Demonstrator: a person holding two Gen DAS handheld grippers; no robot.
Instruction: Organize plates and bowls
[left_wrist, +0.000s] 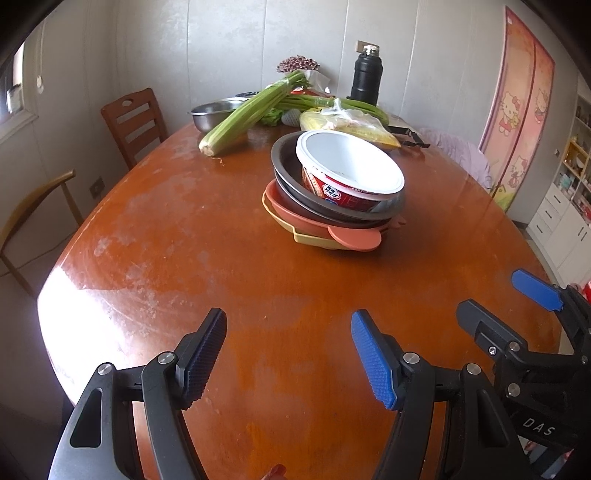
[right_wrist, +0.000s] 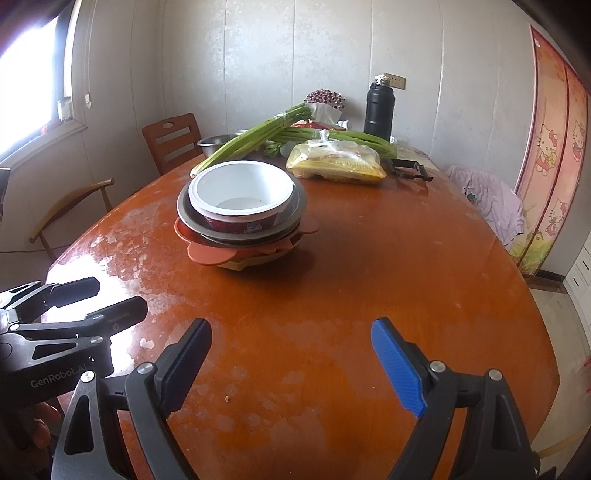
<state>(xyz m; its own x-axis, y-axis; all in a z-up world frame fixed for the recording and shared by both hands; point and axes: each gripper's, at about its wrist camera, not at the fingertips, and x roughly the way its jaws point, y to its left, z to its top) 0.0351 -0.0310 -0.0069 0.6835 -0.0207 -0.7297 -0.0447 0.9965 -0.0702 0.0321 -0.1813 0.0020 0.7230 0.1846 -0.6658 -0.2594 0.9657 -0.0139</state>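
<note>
On the tabletop the stack stood nested, an instant-noodle bowl on top, so stacking looked done. The left hand-held gripper and right hand-held gripper hung released and empty, well short of it.

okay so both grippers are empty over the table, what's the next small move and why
Probably bring the right gripper forward to the white instant-noodle bowl topping the stack. Both it and the left gripper are open and short of the stack, and that tilted bowl sits loosely in the grey dish, so it should come off first.
</note>
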